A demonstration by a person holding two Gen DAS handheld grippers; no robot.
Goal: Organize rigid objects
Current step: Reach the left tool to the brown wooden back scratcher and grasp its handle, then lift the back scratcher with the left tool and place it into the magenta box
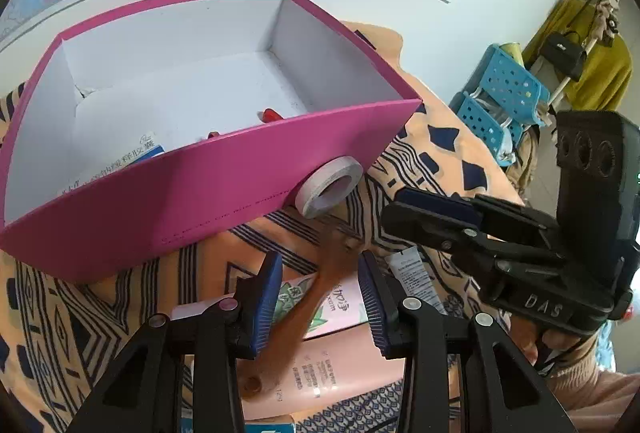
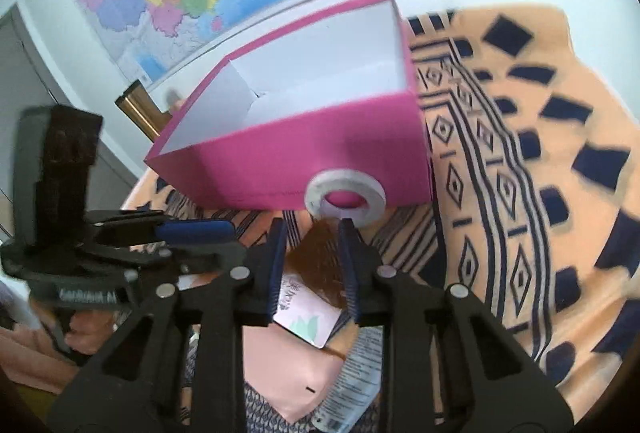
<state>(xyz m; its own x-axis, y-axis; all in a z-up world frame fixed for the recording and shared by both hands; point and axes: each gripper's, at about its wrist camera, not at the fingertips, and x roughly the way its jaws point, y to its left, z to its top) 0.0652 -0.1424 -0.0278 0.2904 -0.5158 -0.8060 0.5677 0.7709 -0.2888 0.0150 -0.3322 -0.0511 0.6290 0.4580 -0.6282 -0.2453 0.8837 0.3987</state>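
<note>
- Brown object (image 2: 320,261), blurred and hard to identify, sits right between the pads of the right tool (image 2: 312,224). It fills the gap there, so I judge that tool clenched on it.
- In the left wrist view a brown piece also crosses at a slant between the pads of the left tool (image 1: 319,255), with slivers of gap on both sides. I cannot tell whether that tool grips it.
- The two tools are close together with their tips nearly meeting, which looks like a shared carry.
- Ahead of both tools stands the open pink box (image 1: 200,193), its near wall facing them. A few items already lie inside, so it is probably the destination.
- Watch that near wall: a tape roll (image 2: 320,189) leans against it just beyond the tips, right in the way of a low approach.
- Going over the rim looks like the better route, and there is plenty of bare floor inside the box.
- Beneath the tools, a pink bottle (image 1: 340,365), a small carton (image 1: 344,309) and a tube (image 1: 416,277) crowd the patterned surface (image 1: 440,161).
</note>
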